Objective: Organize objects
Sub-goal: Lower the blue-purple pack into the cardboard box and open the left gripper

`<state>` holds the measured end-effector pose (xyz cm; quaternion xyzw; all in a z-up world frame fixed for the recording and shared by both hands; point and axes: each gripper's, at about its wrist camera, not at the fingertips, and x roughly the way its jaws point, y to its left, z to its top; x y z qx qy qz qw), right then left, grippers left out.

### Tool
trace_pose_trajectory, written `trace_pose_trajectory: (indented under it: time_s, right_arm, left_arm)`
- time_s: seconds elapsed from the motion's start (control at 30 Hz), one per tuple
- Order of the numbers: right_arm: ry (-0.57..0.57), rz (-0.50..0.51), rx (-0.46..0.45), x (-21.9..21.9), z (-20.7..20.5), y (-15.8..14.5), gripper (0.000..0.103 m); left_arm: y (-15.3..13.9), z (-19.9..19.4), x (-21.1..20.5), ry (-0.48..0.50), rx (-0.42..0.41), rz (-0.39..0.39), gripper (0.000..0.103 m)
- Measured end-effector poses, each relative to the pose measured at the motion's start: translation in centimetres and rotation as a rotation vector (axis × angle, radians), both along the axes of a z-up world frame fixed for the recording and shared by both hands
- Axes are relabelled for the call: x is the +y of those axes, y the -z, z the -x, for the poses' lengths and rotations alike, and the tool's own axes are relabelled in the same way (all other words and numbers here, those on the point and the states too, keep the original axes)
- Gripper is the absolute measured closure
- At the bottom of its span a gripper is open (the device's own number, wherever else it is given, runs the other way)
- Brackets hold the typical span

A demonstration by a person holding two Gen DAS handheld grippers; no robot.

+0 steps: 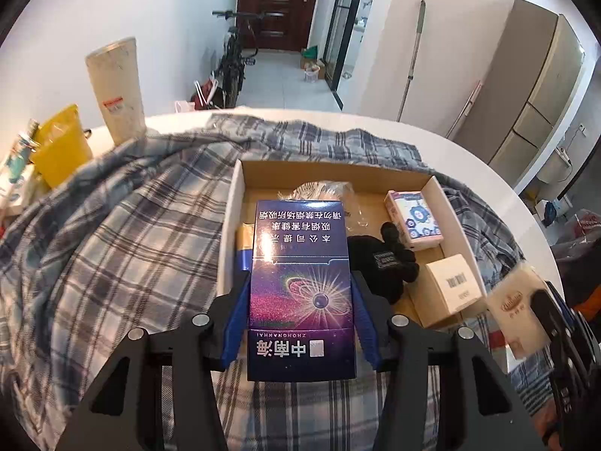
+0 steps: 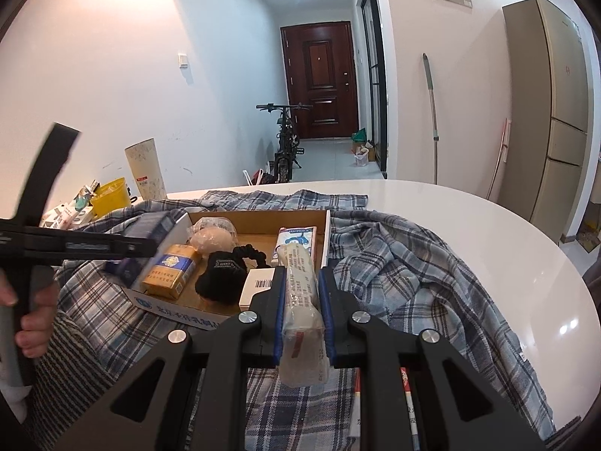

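My left gripper (image 1: 300, 293) is shut on a blue and purple cigarette box (image 1: 300, 282) and holds it over the near left part of the open cardboard box (image 1: 231, 225). My right gripper (image 2: 302, 293) is shut on a cream tissue pack (image 2: 300, 300), just in front of the cardboard box (image 2: 259, 216). The box holds a yellow cigarette pack (image 2: 171, 270), a black pouch (image 2: 221, 278), a white carton (image 2: 257, 287), a pink tissue pack (image 1: 415, 220) and a bagged bun (image 2: 210, 238). The left gripper (image 2: 124, 250) shows from the side in the right wrist view.
A plaid cloth (image 1: 112, 244) covers the white round table (image 2: 488, 225). At the back left stand a yellow tub (image 1: 62, 144), a tall beige tube (image 1: 116, 90) and small packages (image 2: 67, 214). Red and white printed items (image 2: 407, 406) lie on the cloth below my right gripper.
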<state>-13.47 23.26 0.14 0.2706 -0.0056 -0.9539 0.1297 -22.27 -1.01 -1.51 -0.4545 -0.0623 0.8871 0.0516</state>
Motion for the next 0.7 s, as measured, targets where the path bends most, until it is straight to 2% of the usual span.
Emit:
trace_pose_trajectory:
  time_s: [0.13,0.23,0.33,0.47,0.5,0.53,0.6,0.7]
  right_arm:
    - [-0.001,0.004,0.002,0.1,0.0,0.0,0.087]
    - [-0.002,0.005,-0.006,0.0,0.1,0.1,0.087]
    - [-0.003,0.0,-0.005,-0.1,0.1,0.1,0.087]
    - [0.007,-0.007,-0.009,-0.2,0.3,0.2,0.087]
    - [0.008,-0.004,-0.015,-0.1,0.4,0.3,0.087]
    - [0.008,-0.001,-0.023,-0.1,0.5,0.4,0.087]
    - [0.003,-0.011,-0.043,-0.3,0.8,0.6,0.087]
    - [0.021,-0.01,-0.029,-0.2,0.8,-0.1,0.087]
  left_arm:
    - [1.3,0.7,0.4,0.003,-0.002,0.023,0.05]
    - [2.1,1.4,0.0,-0.017,-0.017,0.008,0.05]
    - [3.3,1.9,-0.5,-0.048,-0.029,0.036,0.05]
    - [3.2,1.5,-0.4,-0.037,0.004,0.06,0.05]
    - [3.1,1.4,-0.4,-0.028,0.008,0.048,0.045]
    - [2.8,1.2,-0.4,-0.015,0.016,0.024,0.031]
    - [2.1,0.7,-0.7,-0.013,0.043,-0.01,0.022]
    - [0.1,-0.6,-1.0,-0.05,0.143,-0.013,0.021]
